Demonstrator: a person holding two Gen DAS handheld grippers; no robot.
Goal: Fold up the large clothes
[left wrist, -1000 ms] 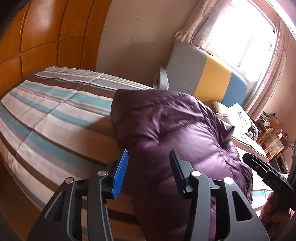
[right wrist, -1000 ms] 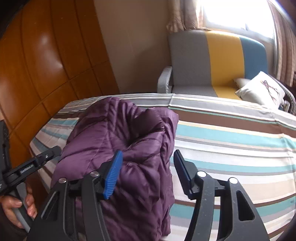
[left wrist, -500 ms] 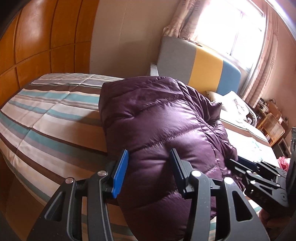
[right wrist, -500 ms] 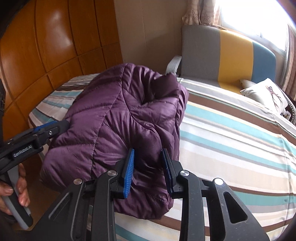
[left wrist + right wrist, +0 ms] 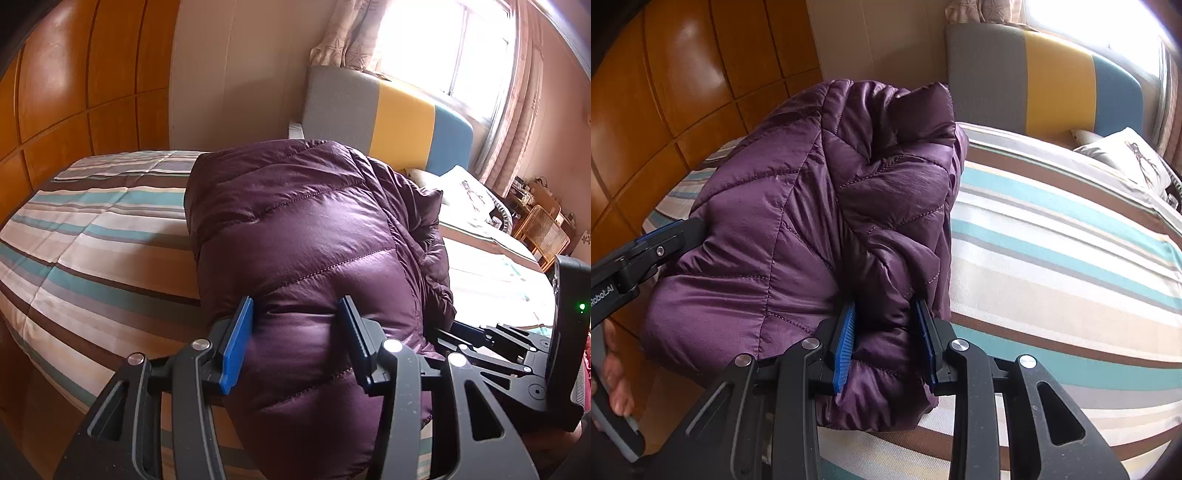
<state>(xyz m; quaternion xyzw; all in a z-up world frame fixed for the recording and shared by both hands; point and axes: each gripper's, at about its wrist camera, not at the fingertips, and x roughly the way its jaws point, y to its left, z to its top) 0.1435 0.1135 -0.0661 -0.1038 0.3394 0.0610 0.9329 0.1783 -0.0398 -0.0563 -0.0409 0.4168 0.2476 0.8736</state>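
A purple quilted puffer jacket (image 5: 303,236) lies bundled on the striped bed, its near end hanging over the bed's edge. It also shows in the right wrist view (image 5: 812,206). My left gripper (image 5: 295,328) has its jaws wide apart, pressed against the jacket's near end without pinching it. My right gripper (image 5: 884,325) is shut on a thick fold of the jacket at its near right edge. The right gripper also shows at the right of the left wrist view (image 5: 498,343), and the left gripper at the left of the right wrist view (image 5: 646,251).
The bed has a striped cover (image 5: 92,236) in teal, brown and cream. A wooden panel wall (image 5: 74,85) stands to the left. A grey, yellow and blue headboard (image 5: 388,110), a pillow (image 5: 1126,162) and a wicker stand (image 5: 546,236) are at the far side.
Both grippers moved in to the jacket's near end. The right gripper's jaws closed onto a fold of the jacket. The left gripper stayed open.
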